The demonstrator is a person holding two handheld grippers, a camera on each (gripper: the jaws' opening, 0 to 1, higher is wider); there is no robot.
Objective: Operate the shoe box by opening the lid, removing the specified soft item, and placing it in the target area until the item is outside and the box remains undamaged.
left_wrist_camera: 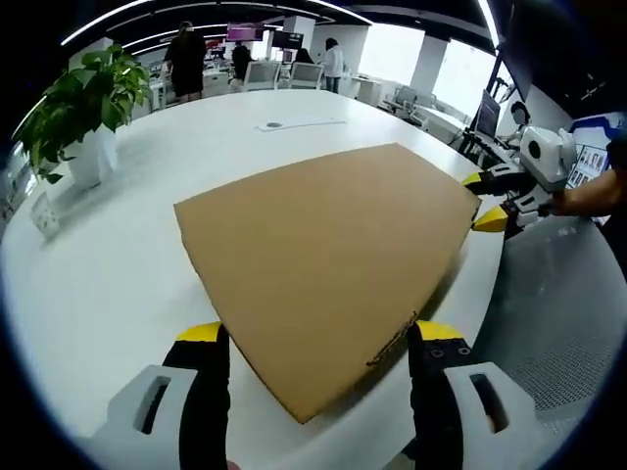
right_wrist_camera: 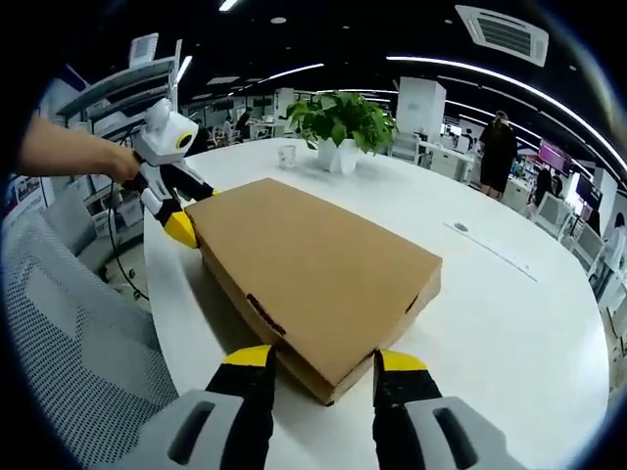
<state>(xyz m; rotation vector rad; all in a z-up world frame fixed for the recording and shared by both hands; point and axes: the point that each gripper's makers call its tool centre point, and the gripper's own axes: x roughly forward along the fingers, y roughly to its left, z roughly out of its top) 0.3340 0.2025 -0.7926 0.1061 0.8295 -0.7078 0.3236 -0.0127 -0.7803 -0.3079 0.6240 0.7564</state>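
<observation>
- Fingers of the left gripper (left_wrist_camera: 318,343) are seen spread wide in the left gripper view, holding nothing; a corner of the shoe box (left_wrist_camera: 328,264) lies between the yellow-tipped fingers, near them, and contact cannot be told.
- Fingers of the right gripper (right_wrist_camera: 323,364) are likewise spread wide and empty in the right gripper view, with another corner of the shoe box (right_wrist_camera: 313,264) set between the tips.
- The box is a flat brown cardboard one, lid shut, lying flat on the white surface (left_wrist_camera: 108,284) close to its near edge.
- In the left gripper view the right gripper (left_wrist_camera: 493,201) is seen at the far right corner of the box, its fingers apart at that corner; in the right gripper view the left gripper (right_wrist_camera: 174,211) is seen at the far left corner.
- Key relation: the two grippers are placed at opposite ends of the same long side of the box, so the long axis runs from one gripper to the other. Neither is clearly nearer; each has its own corner straight ahead of its fingers.
- A dark slot or tab is noted on the front wall in the right gripper view; the hinge side cannot be told.
- Judgement: lid not yet opened; the soft item is hidden inside. An even lift at both corners would be expected to spare the cardboard.
- A potted plant (left_wrist_camera: 83,108) stands well apart on the surface.
</observation>
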